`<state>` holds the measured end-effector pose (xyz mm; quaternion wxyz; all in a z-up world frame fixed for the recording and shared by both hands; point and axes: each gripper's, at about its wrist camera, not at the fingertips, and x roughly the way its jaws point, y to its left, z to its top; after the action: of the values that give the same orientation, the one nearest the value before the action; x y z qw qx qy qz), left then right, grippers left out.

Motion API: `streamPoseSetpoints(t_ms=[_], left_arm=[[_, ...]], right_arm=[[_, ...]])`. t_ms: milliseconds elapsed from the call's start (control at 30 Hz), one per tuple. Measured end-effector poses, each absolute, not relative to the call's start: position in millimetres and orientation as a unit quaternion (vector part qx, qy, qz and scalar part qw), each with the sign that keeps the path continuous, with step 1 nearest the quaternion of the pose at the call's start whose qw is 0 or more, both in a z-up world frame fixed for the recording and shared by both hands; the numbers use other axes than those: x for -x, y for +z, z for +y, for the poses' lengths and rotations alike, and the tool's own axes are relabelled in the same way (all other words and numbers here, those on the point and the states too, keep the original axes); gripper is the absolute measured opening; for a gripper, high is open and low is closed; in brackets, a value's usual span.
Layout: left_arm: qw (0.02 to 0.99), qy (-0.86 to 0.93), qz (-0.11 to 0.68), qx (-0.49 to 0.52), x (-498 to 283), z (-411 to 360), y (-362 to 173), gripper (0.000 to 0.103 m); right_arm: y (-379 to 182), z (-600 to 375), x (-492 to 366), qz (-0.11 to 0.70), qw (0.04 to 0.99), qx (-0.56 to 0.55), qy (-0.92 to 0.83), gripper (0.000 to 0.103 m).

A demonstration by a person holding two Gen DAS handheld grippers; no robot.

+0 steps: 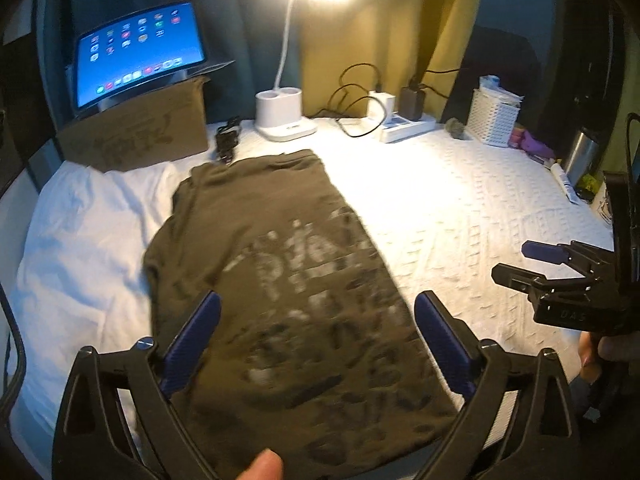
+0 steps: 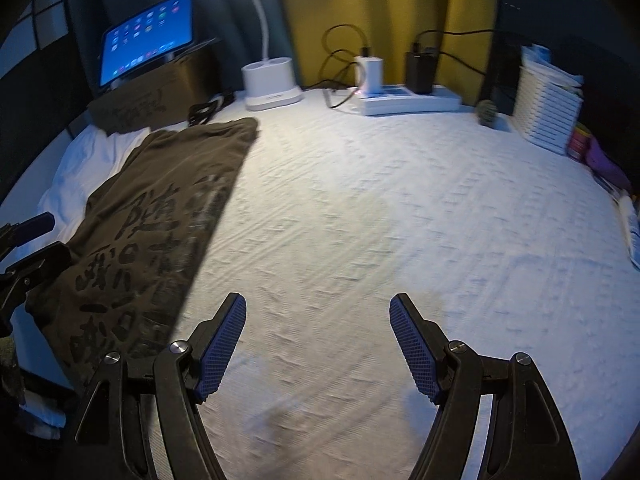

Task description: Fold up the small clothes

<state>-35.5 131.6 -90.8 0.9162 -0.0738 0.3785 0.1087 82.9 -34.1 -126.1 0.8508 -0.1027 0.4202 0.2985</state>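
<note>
An olive-brown T-shirt (image 1: 288,280) with a pale printed graphic lies folded lengthwise into a long strip on the white textured cover (image 1: 460,208). My left gripper (image 1: 318,304) is open and empty, hovering over the shirt's near part. My right gripper (image 2: 318,304) is open and empty over bare cover, to the right of the shirt (image 2: 152,232). The right gripper also shows at the right edge of the left wrist view (image 1: 520,260), and the left gripper at the left edge of the right wrist view (image 2: 36,236).
A white garment (image 1: 88,232) lies left of the shirt. At the back stand a tablet (image 1: 140,52) on a cardboard box (image 1: 140,132), a lit desk lamp (image 1: 284,116), a power strip with chargers (image 1: 404,120) and a white basket (image 1: 494,116). Small items line the right edge.
</note>
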Motion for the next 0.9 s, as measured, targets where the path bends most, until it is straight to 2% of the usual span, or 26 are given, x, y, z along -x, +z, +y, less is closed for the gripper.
streamPoseSetpoints(t_ms=[133,333,900], left_arm=[[0.919,0.105,0.375,0.069,27,115,-89,0.098],[0.921,0.104,0.368,0.069,18,99,-84,0.098],[0.949,0.111,0.291,0.048,13,65,-32,0.098]], right_arm=[[-120,-56,-86,0.416,0.860,0.095,0.280,0.076],[-113,-86,-90,0.410,0.871,0.081,0.257,0.085],[-68,-159,-85,0.362,0.910,0.068,0.192,0.087]])
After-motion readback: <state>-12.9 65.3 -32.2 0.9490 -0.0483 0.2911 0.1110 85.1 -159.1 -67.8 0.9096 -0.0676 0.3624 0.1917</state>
